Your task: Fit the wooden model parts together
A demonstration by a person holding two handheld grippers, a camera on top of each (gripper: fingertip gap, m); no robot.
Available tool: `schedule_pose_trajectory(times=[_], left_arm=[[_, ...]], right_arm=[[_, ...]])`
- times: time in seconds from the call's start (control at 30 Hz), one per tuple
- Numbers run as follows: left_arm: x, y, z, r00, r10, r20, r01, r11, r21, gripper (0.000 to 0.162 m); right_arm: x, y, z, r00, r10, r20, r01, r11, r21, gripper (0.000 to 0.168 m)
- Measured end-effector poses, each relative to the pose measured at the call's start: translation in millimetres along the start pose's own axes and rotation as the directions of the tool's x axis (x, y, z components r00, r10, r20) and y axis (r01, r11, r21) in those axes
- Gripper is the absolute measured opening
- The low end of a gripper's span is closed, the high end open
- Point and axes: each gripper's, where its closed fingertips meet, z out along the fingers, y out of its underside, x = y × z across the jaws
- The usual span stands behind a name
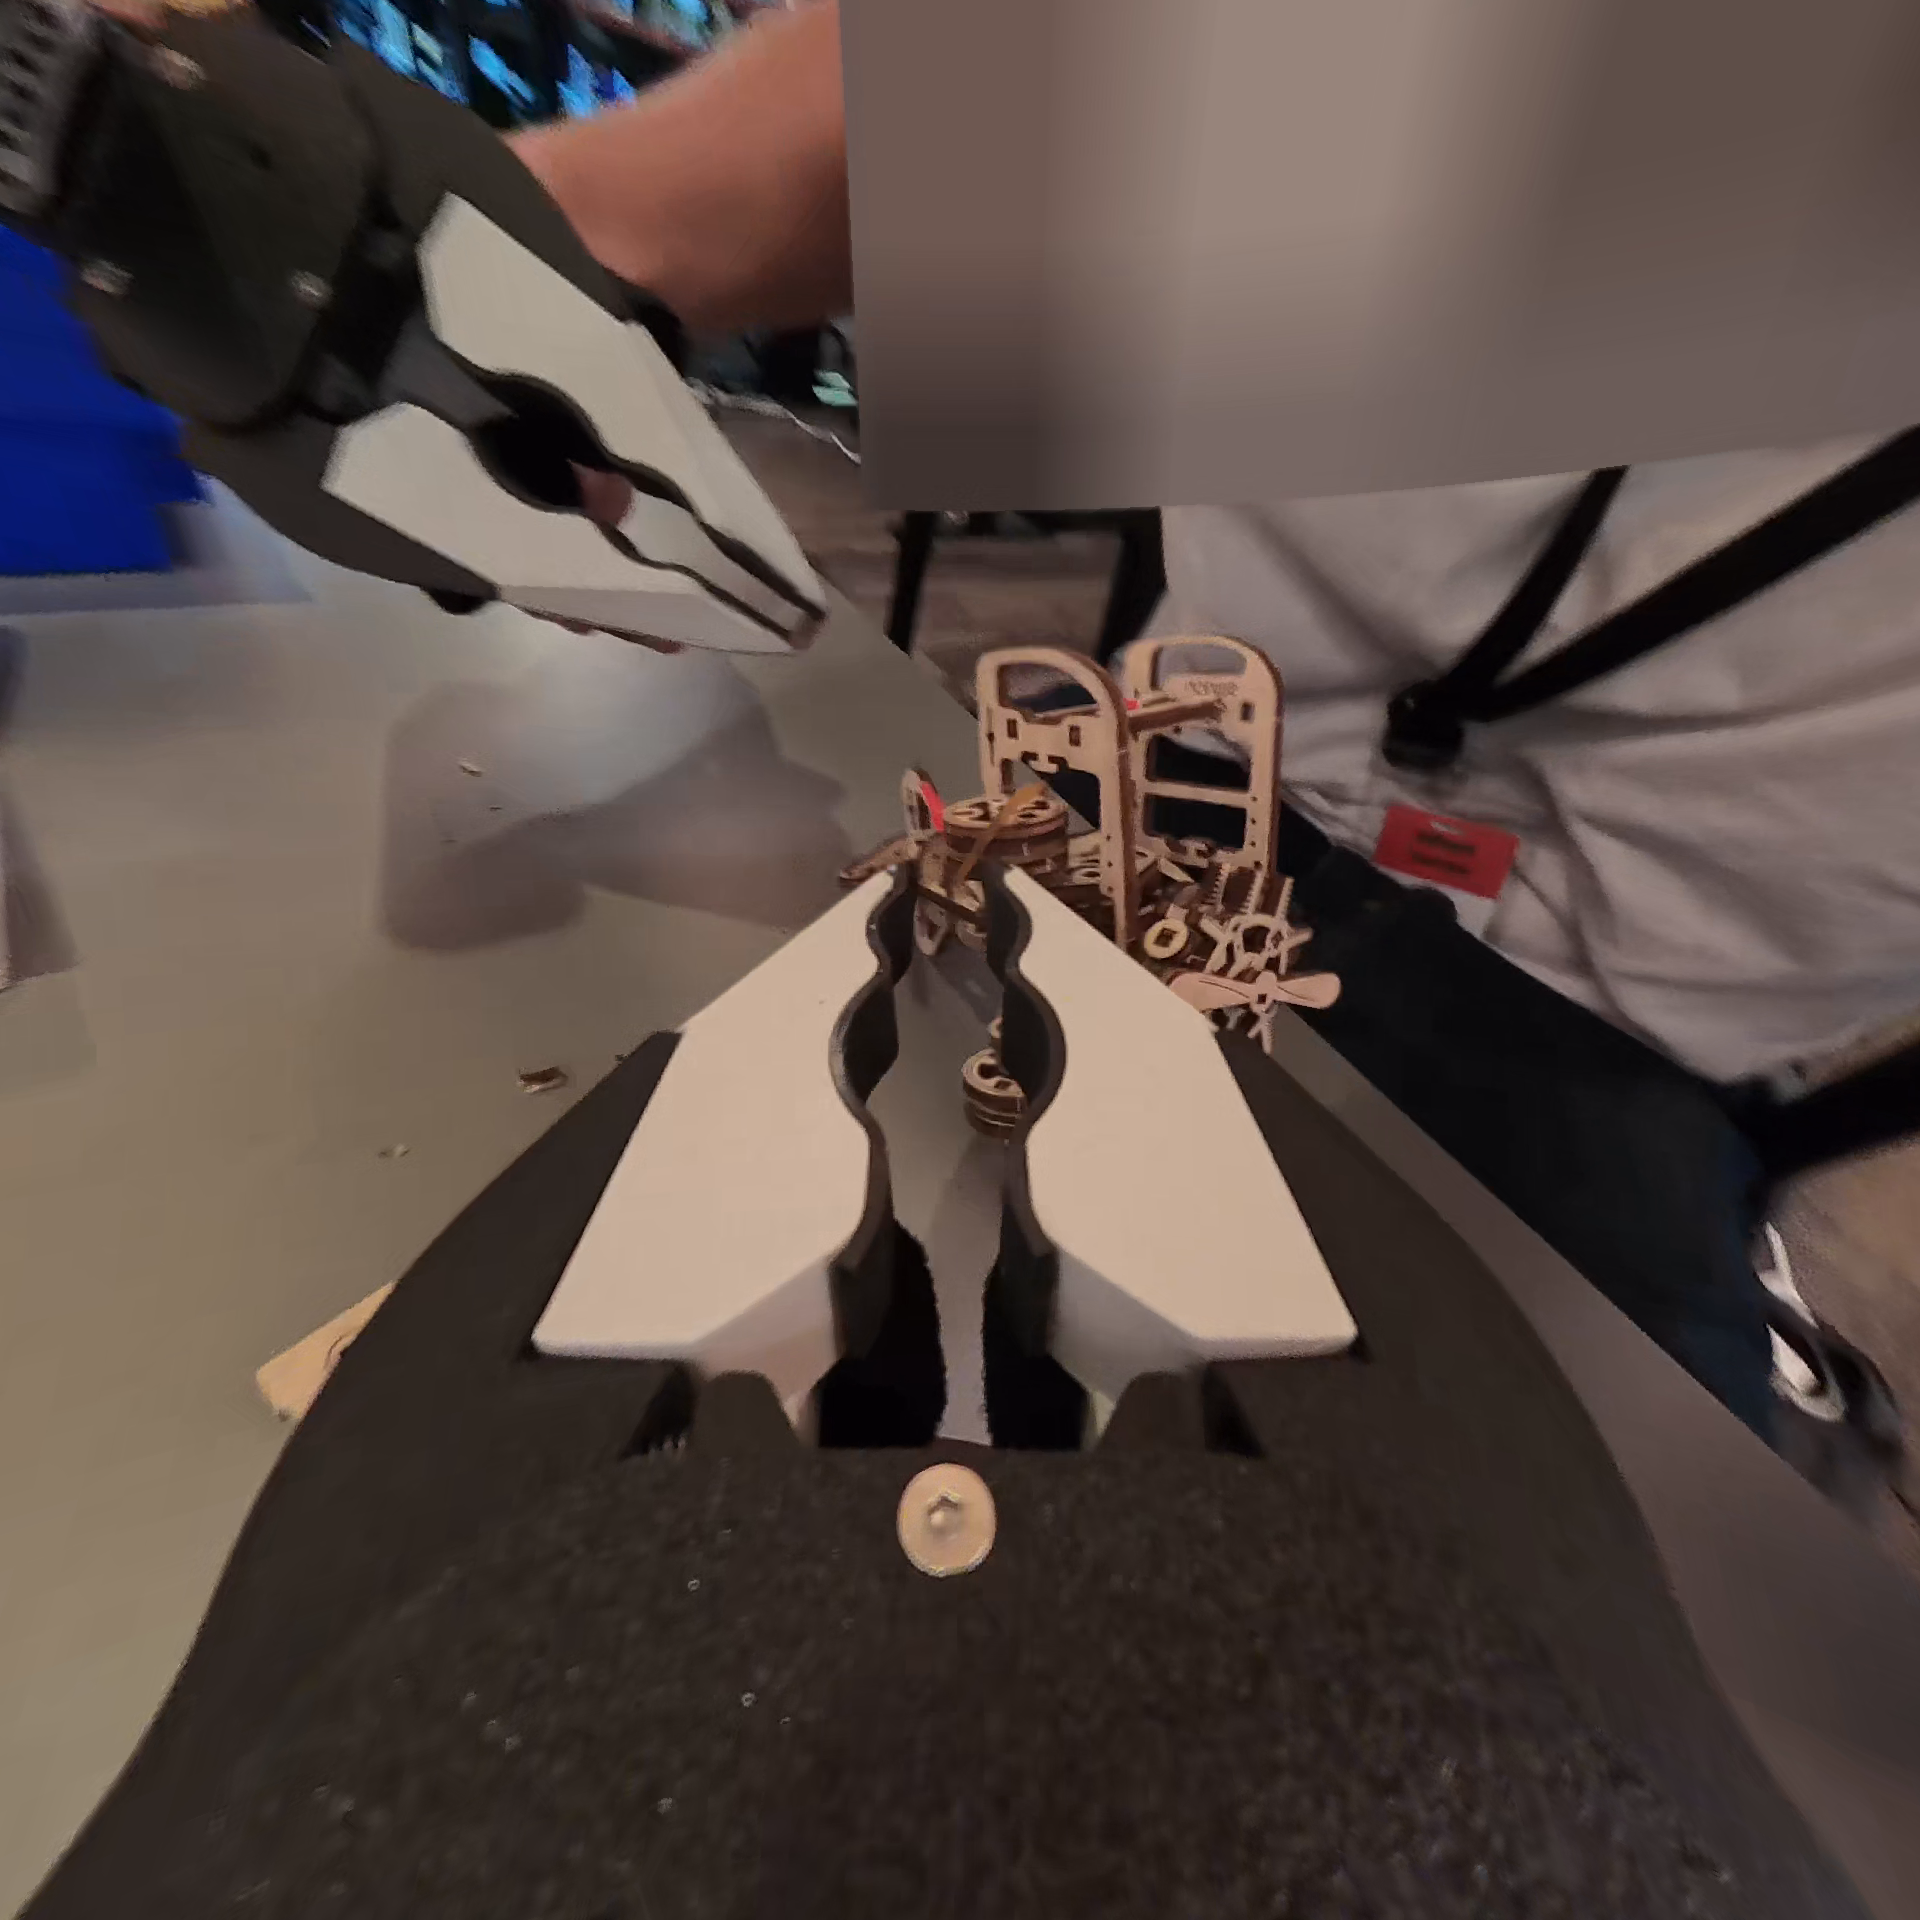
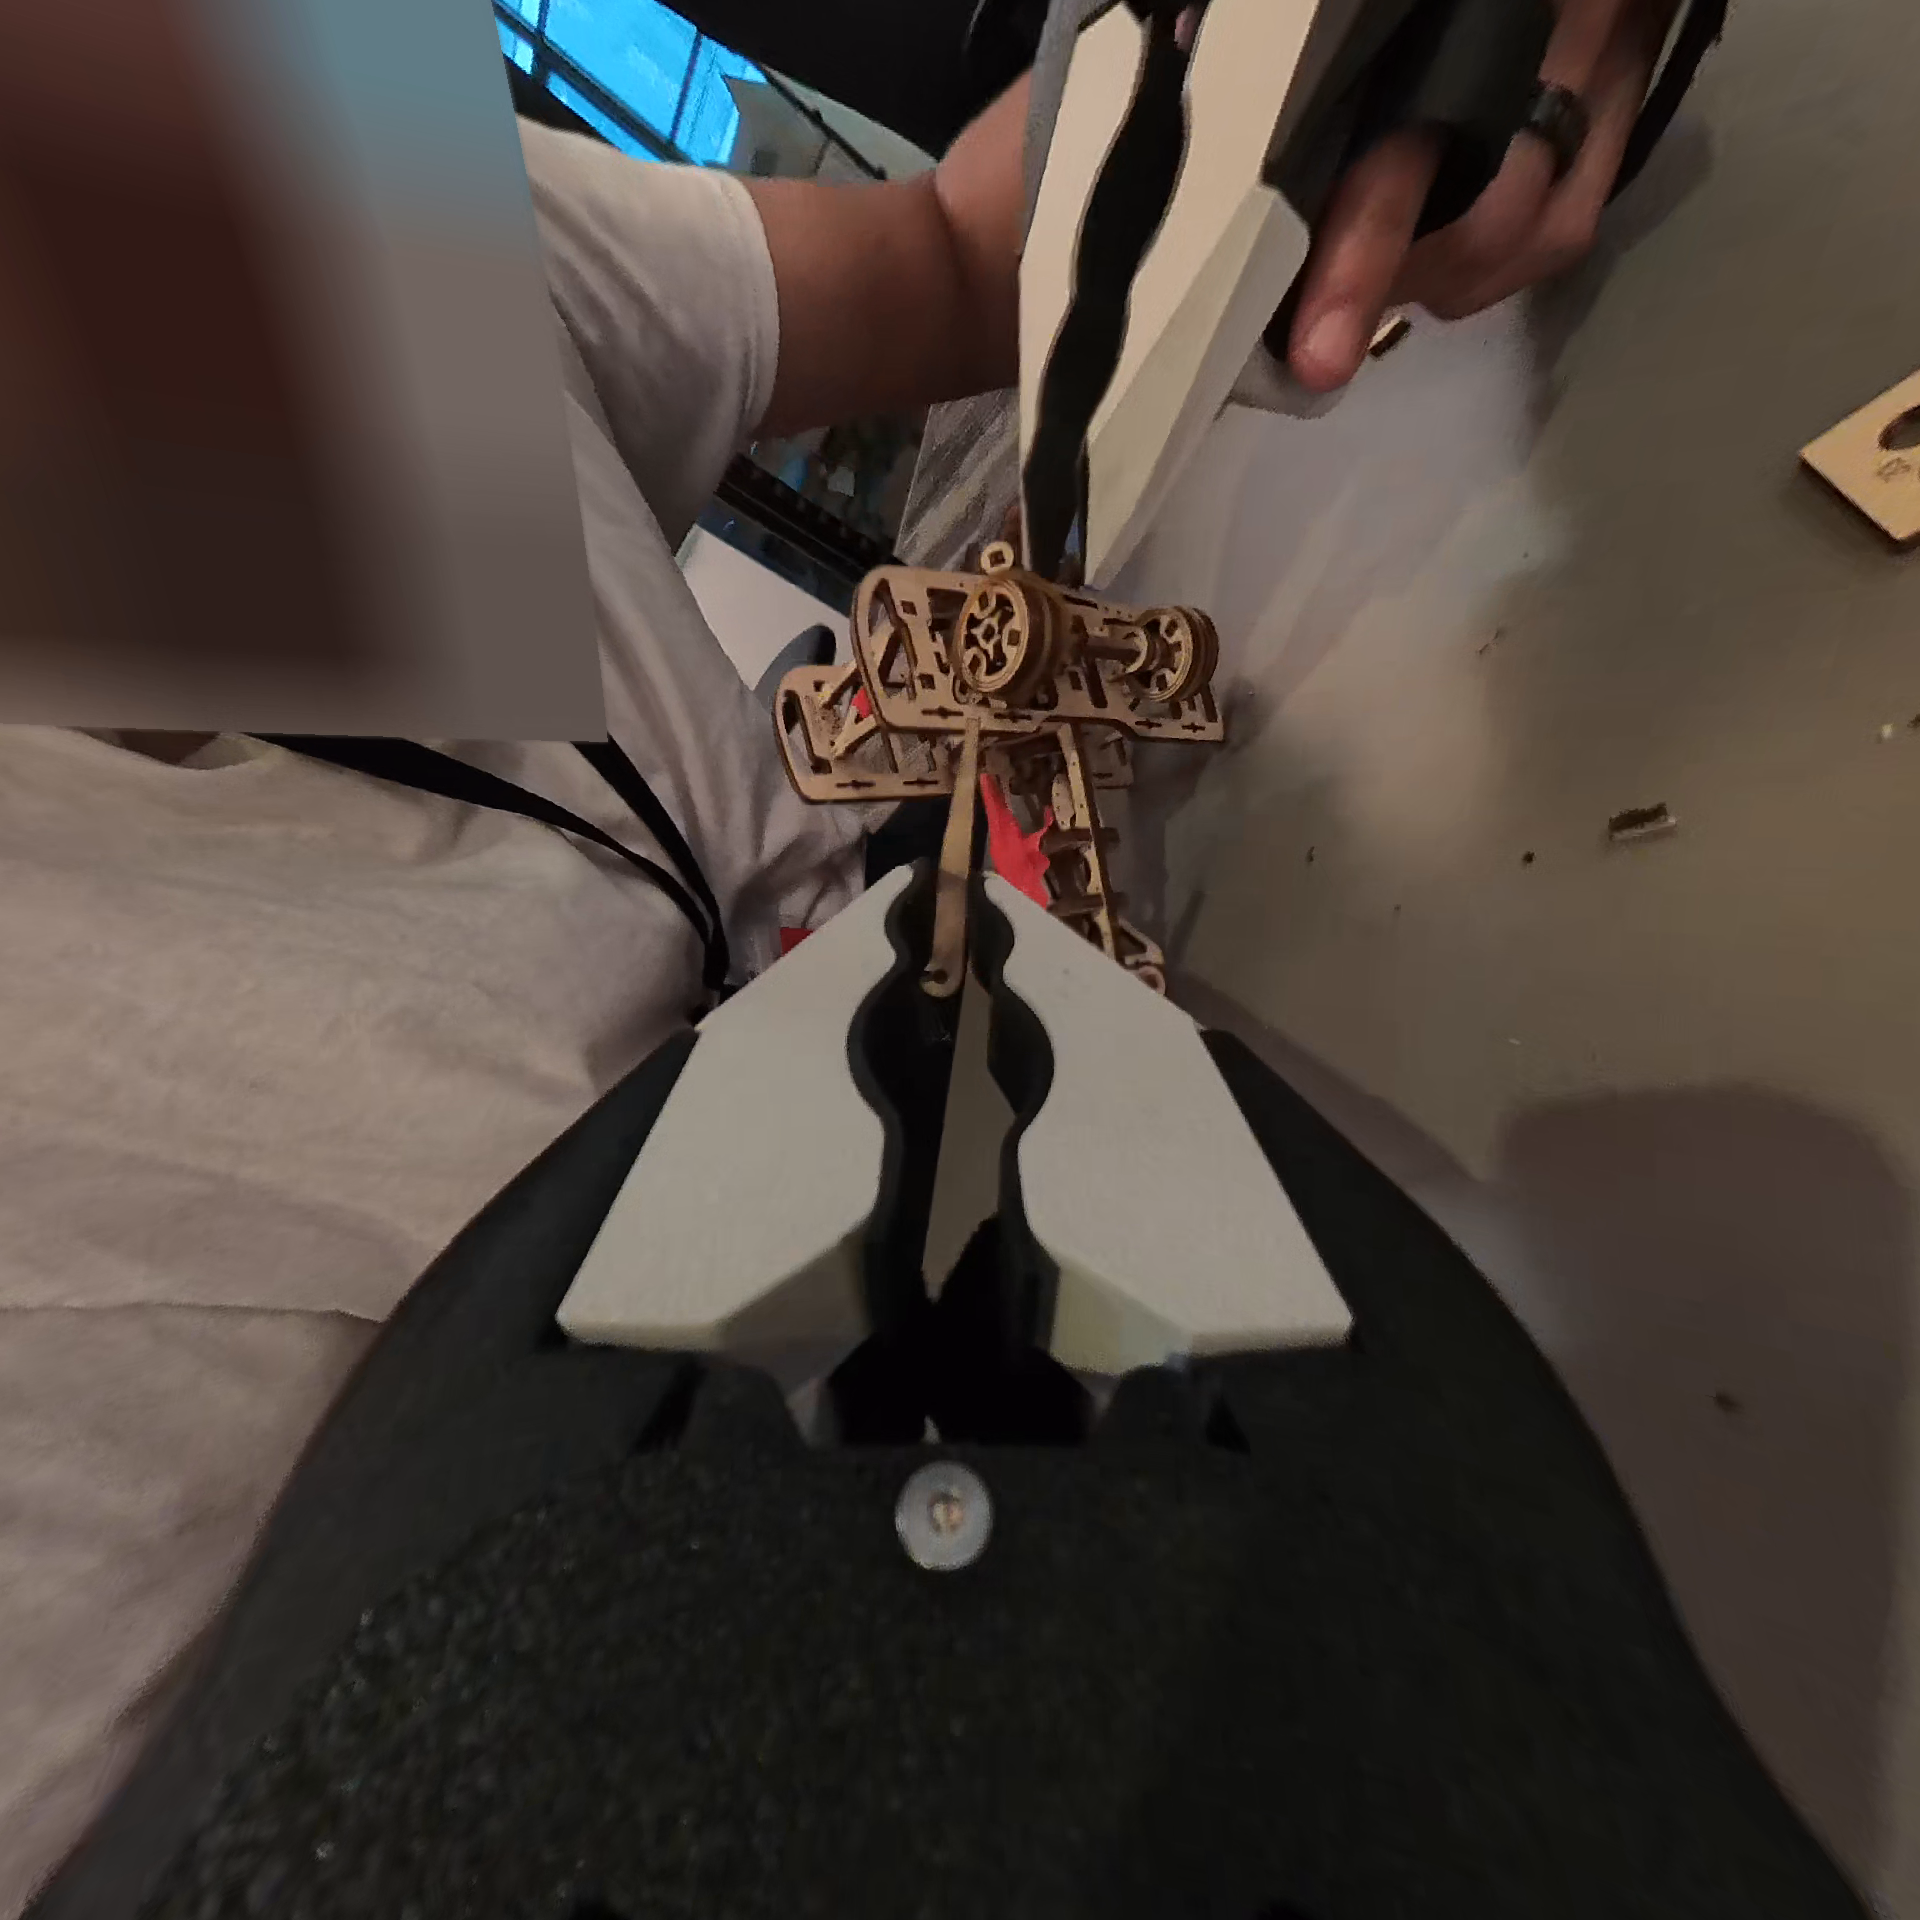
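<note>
Grey table [image 2: 1662,935] with wood crumbs all over it, a punched-out plywood sheet [image 2: 1870,468] off at the far right, and a person in a pale shirt [image 2: 312,987] right behind the action.

The wooden model [image 2: 997,686] was up at the table edge. As far as we could tell, the left gripper [image 1: 948,899] was clamped onto the wheel pack at its top, with the tips sitting on either side of it.

The bit that mattered: a thin lever [image 2: 961,831] stuck out of the model straight toward our right gripper [image 2: 951,883], its long axis running along the fingers and its ring end already in the slot between them. We couldn't tell if those fingers were pinching it or just sitting around it. Either way the right gripper was clearly the nearer one to that lever.

Writing-wise, there was a red badge [image 1: 1444,850] on the shirt, too blurry to read, plus some small engraving on the model's frame.
</note>
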Motion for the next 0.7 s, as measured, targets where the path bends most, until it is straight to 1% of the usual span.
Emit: schedule_pose_trajectory(times=[0.1, 0.17, 0.33, 0.47, 0.53, 0.63, 0.7], left_arm=[[5.8, 1.5, 3.2, 0.998, 0.004, -0.062, -0.007, 0.999, -0.041, 0.012], [3.6, 0.8, 3.5, 0.998, 0.032, -0.051, -0.035, 0.997, -0.064, 0.015], [4.0, -4.9, 4.1, 0.993, 0.065, -0.098, -0.073, 0.994, -0.085, 0.015], [7.8, -6.5, 4.3, 0.982, 0.056, -0.180, -0.081, 0.987, -0.138, 0.010], [5.1, -3.7, 3.7, 0.979, 0.064, -0.191, -0.096, 0.981, -0.166, 0.008], [2.6, -0.9, 5.0, 0.976, 0.075, -0.207, -0.116, 0.974, -0.195, 0.000], [2.6, 1.4, 6.2, 0.974, 0.081, -0.211, -0.128, 0.968, -0.215, 0.000]], right_arm=[[-0.6, 4.6, -3.6, 1.000, 0.012, -0.001, -0.012, 1.000, 0.007, 0.004], [-1.8, 7.0, -5.0, 1.000, 0.014, -0.002, -0.014, 1.000, 0.007, 0.004], [-6.8, 10.1, -6.0, 1.000, 0.012, 0.009, -0.012, 1.000, 0.001, 0.004], [-10.0, 14.4, -5.6, 1.000, 0.018, 0.021, -0.018, 1.000, -0.003, 0.004], [-10.6, 17.9, -6.2, 1.000, 0.024, 0.019, -0.023, 1.000, -0.006, 0.004], [-13.3, 21.0, -8.7, 0.999, 0.028, 0.021, -0.028, 1.000, 0.001, 0.004], [-15.2, 22.3, -10.7, 0.999, 0.030, 0.024, -0.030, 1.000, 0.008, 0.004]])
